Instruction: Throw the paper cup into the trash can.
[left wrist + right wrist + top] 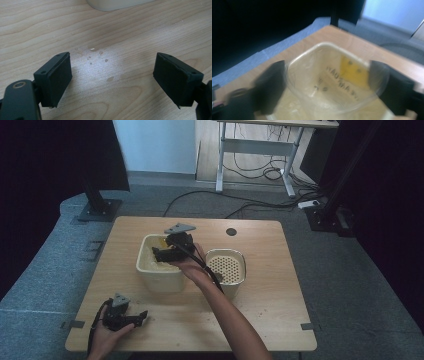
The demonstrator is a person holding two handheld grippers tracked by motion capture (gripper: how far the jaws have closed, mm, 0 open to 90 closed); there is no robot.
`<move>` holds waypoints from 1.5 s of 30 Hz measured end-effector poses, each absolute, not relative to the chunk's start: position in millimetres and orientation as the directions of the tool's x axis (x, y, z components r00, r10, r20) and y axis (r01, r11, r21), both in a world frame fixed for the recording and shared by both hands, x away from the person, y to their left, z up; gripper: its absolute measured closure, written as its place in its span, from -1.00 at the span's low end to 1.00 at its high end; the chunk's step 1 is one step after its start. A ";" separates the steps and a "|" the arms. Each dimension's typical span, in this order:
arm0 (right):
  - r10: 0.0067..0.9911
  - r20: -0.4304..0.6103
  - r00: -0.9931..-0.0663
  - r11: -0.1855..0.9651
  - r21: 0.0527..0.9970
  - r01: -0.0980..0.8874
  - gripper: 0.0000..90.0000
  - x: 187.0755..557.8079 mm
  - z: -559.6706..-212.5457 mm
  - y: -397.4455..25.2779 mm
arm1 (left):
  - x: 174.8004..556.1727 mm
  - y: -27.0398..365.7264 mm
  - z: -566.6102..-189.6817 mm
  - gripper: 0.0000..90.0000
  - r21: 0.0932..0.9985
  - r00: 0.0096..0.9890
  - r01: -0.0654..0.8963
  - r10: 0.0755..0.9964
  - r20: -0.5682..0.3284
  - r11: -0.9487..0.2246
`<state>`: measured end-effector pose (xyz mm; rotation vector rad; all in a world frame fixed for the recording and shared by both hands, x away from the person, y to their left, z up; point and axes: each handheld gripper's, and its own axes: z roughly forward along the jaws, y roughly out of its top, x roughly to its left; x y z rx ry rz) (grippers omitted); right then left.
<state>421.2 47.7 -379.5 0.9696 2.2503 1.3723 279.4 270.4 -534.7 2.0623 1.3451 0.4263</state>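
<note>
Wooden table (260, 315) is carrying everything. Cream tub (159, 279) is sitting left of centre, open side up. Just right of it a cream perforated insert (226, 267) is standing, holes facing up.

Right gripper (161, 254) is hanging over the tub's mouth, reaching in from the near right and pointing left. In the right gripper view its jaws are standing wide on either side of a clear plastic cup (329, 80). The cup is sitting mouth-up inside the tub, its axis roughly vertical, with a yellow patch (353, 72) on its far wall. That view is blurred, so contact is hard to call: probably spread and not clamping yet.

The relation that matters: the cup is lying directly between the right jaws, dead ahead, so closing looks like the next move. The right hand is far nearer to it.

Left gripper (136, 319) is resting at the near left corner, jaws wide apart, nothing between them but bare wood with a few small droplets (100, 60).
</note>
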 end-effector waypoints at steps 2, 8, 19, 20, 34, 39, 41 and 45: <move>0.698 0.068 -0.713 0.307 0.870 0.385 -0.73 422.2 -380.5 50.1 | 279.1 271.5 -534.9 -0.66 0.661 0.421 0.700 0.904 -0.075 -0.272; 0.695 0.056 -0.717 0.308 0.878 0.368 -0.73 410.9 -375.4 30.4 | 278.9 272.2 -535.5 -0.66 0.659 0.416 0.703 0.906 -0.075 -0.269; 0.721 0.051 -0.691 0.220 0.929 0.299 -0.61 362.9 -371.2 -62.8 | 280.2 270.4 -535.9 -0.66 0.655 0.406 0.710 0.910 -0.079 -0.260; 0.727 0.050 -0.684 0.214 0.931 0.295 -0.60 359.3 -372.6 -71.1 | 280.1 270.2 -535.9 -0.66 0.655 0.406 0.710 0.911 -0.078 -0.260; 0.772 0.073 -0.631 0.137 0.951 0.277 -0.52 317.8 -408.1 -143.4 | 281.8 270.2 -537.7 -0.65 0.647 0.406 0.715 0.911 -0.074 -0.265; 0.797 0.070 -0.600 0.124 0.953 0.276 -0.52 300.9 -424.4 -168.8 | 282.0 270.3 -537.4 -0.65 0.646 0.406 0.715 0.911 -0.075 -0.266; 0.810 0.069 -0.583 0.119 0.953 0.278 -0.52 292.3 -431.8 -180.9 | 282.2 269.8 -537.7 -0.65 0.645 0.406 0.716 0.911 -0.076 -0.266; 0.828 0.069 -0.557 0.102 0.957 0.271 -0.51 279.3 -442.7 -199.4 | 283.3 268.6 -538.0 -0.65 0.644 0.408 0.716 0.910 -0.075 -0.268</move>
